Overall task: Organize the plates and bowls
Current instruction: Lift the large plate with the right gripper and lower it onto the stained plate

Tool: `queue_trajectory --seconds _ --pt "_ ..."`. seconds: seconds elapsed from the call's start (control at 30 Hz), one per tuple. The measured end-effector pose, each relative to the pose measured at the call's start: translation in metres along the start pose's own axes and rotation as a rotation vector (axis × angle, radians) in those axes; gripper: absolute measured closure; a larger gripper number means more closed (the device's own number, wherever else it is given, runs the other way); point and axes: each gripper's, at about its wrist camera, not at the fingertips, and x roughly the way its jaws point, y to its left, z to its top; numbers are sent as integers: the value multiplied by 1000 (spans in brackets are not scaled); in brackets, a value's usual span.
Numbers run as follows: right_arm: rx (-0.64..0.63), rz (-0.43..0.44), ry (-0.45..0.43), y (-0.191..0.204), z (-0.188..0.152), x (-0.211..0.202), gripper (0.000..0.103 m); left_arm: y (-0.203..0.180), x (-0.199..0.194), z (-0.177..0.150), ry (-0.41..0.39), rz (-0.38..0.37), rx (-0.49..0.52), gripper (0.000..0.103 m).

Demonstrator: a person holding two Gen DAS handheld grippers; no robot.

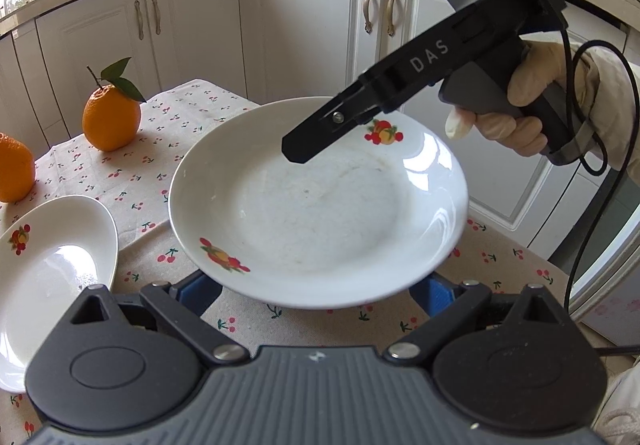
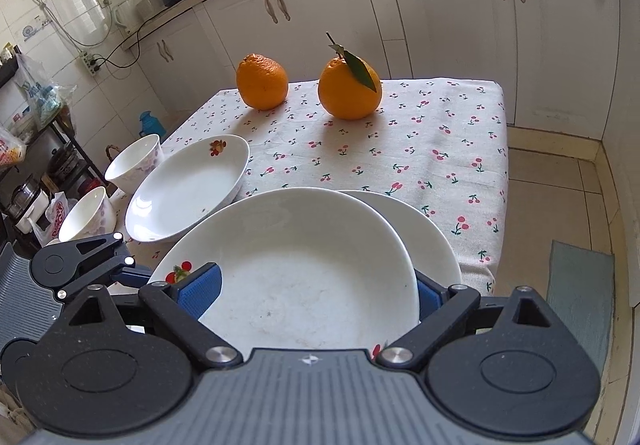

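Both tongs spread. Top plate (image 2: 304, 265) sat empty on a second plate (image 2: 436, 233), between right gripper (image 2: 316, 291) fingers. Left gripper (image 1: 320, 291) at its rim. Third plate (image 2: 188, 191), two bowls (image 2: 136, 163) empty on tablecloth (image 2: 420, 149).

2 oranges (image 2: 308, 87) at the table's (image 2: 440, 149) far edge, behind 3 plates (image 2: 188, 191).

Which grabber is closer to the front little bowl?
Left. The left gripper sits right beside the small bowl; the right gripper is farther over, above the top plate.
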Motion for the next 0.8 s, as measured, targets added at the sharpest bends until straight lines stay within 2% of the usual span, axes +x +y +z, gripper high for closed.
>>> queue_trajectory --seconds 0.27,0.8 --pt "19 -10 0 -5 -2 0 5 3 8 3 19 6 -10 4" --pt "53 -58 13 -9 -16 -9 5 13 18 3 10 8 -18 3"
